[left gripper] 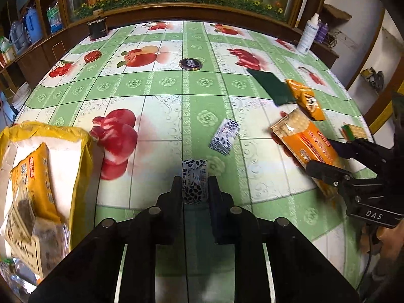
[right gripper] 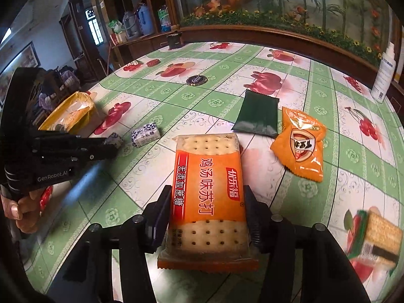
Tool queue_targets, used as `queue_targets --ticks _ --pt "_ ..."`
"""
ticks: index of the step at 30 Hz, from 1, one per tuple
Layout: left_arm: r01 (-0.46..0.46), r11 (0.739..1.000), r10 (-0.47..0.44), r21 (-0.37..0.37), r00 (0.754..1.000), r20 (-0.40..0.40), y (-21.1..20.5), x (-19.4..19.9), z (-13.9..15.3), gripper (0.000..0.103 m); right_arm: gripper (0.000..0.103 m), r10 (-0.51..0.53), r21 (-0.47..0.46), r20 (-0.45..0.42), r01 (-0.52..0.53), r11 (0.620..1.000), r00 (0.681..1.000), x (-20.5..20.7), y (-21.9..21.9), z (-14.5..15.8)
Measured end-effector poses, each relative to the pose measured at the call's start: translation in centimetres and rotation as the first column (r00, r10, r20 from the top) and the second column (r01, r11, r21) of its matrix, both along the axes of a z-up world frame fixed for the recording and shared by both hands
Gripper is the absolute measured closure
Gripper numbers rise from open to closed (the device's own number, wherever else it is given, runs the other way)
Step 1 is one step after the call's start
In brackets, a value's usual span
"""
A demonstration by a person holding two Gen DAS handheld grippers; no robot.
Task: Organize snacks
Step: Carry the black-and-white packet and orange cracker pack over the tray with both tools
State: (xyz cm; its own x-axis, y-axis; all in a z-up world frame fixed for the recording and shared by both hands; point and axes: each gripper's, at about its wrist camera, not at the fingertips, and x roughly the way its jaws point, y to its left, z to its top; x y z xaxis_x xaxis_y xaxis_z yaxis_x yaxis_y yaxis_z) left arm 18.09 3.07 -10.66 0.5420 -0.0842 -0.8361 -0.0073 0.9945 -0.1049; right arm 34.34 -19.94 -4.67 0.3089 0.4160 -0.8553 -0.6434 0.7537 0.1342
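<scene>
Left wrist view: left hand-held gripper pinched nearly closed on a small black-and-white candy, just over the counter; second candy lies just beyond; yellow bag of snacks at left edge; right hand-held gripper clamps an orange cracker pack by its long sides, jaws partly open around it; orange pouch and dark green packet beyond, touching; another cracker pack far right.

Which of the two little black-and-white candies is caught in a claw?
The nearer candy, pinched in the left claw; its twin lies loose on the table beyond.
</scene>
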Motion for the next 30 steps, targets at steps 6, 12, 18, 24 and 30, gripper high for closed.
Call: queue_targets --ticks 6,12,18,24,30 --pt "0.007 0.999 -0.004 -0.044 0.998 0.067 0.4 -4.1 3.1 0.087 0.048 -0.034 0.078 0.022 0.032 0.996 0.999 -2.6 -0.8 3.0" --pt "-0.061 0.998 0.057 0.03 0.99 0.13 1.5 -8.1 5.8 0.086 0.048 -0.038 0.194 0.054 0.027 0.981 0.998 -6.1 -0.5 7.2" --pt "-0.166 0.977 0.139 0.133 0.971 0.192 3.5 -11.3 7.5 0.086 0.049 -0.019 0.27 0.075 -0.002 0.963 0.997 -9.2 1.3 9.9" --pt "-0.238 0.955 0.191 0.175 0.95 0.247 5.6 -13.6 8.7 0.086 0.049 0.03 0.298 0.084 -0.054 0.953 0.996 -11.7 4.5 11.3" --pt "-0.29 0.944 0.241 0.16 0.933 0.267 8.5 -15.3 8.9 0.086 0.049 0.085 0.307 0.087 -0.108 0.945 0.993 -13.6 8.2 11.9"
